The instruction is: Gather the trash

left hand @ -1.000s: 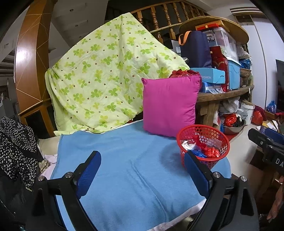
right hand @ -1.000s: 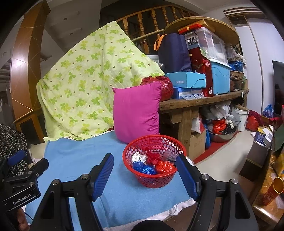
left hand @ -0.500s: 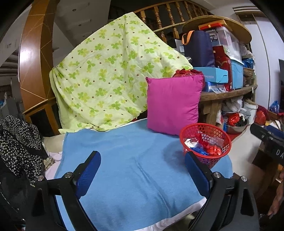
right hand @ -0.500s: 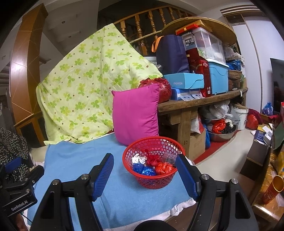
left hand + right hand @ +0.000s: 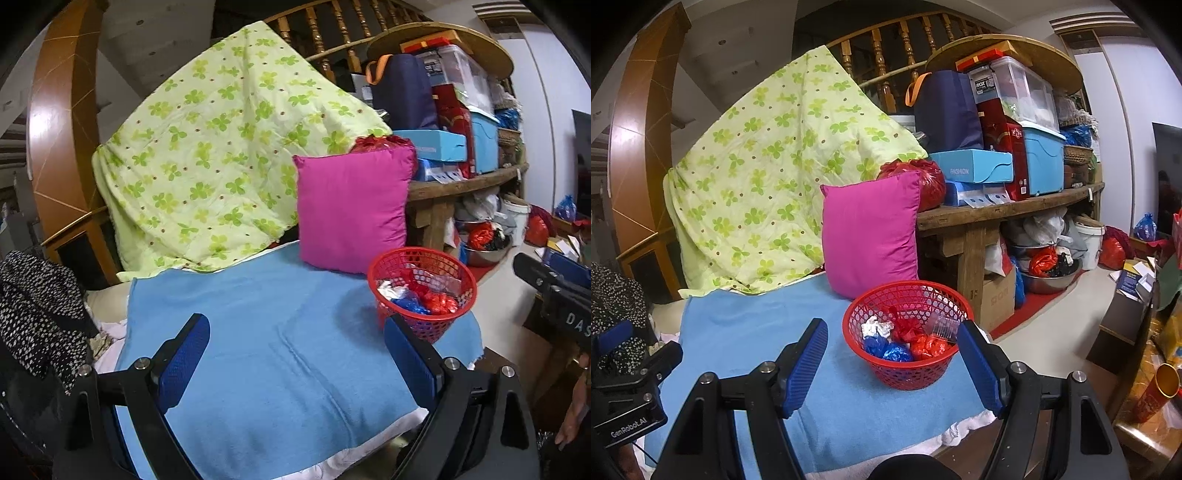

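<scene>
A red mesh basket [image 5: 907,373] stands on the blue towel [image 5: 746,332] near its right front corner. It holds crumpled trash: a white wad [image 5: 875,328], blue wrappers [image 5: 886,349], red wrappers [image 5: 929,345] and a clear plastic piece [image 5: 942,326]. My right gripper [image 5: 892,360] is open and empty, held just in front of the basket. My left gripper [image 5: 295,354] is open and empty over the towel [image 5: 258,332], left of the basket [image 5: 424,328]. No loose trash shows on the towel.
A magenta pillow [image 5: 871,236] leans behind the basket against a green clover quilt [image 5: 768,177]. A wooden bench [image 5: 997,210] at right is stacked with boxes and bins. Bags and a steel bowl [image 5: 1049,277] lie on the floor. A spotted black cloth [image 5: 37,310] hangs at left.
Both grippers have drawn back and up slightly from the towel, staying open and empty. The basket and its trash have not moved.
</scene>
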The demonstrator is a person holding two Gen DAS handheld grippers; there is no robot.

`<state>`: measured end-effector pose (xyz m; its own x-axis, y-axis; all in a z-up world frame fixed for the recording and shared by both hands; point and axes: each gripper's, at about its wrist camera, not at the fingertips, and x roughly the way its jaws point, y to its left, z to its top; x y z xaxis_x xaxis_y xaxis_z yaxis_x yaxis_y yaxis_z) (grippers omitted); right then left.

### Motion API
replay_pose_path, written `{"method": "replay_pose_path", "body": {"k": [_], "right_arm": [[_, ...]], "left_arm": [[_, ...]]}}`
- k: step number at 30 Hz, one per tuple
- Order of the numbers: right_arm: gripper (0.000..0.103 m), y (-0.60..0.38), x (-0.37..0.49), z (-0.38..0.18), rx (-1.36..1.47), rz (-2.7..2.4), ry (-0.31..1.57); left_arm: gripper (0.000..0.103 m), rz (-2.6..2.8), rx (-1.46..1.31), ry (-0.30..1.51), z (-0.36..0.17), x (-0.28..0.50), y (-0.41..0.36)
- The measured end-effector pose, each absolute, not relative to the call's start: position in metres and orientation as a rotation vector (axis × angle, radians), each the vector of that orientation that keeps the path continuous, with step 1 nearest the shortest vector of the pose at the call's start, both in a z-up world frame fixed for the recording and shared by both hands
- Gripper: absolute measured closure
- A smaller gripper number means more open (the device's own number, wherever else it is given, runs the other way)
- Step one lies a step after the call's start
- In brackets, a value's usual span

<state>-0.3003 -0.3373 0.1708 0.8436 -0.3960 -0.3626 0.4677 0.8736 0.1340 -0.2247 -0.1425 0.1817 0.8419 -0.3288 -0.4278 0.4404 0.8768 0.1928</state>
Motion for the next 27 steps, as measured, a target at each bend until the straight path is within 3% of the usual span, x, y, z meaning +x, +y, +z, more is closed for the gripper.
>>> {"method": "replay_pose_path", "body": {"k": [27], "right_arm": [[0.027,-0.353,-0.286,0.153,0.231,-0.509,0.374]], "left_arm": [[0.008,-0.464,0.293,0.429,0.171,-0.203,-0.163]]}}
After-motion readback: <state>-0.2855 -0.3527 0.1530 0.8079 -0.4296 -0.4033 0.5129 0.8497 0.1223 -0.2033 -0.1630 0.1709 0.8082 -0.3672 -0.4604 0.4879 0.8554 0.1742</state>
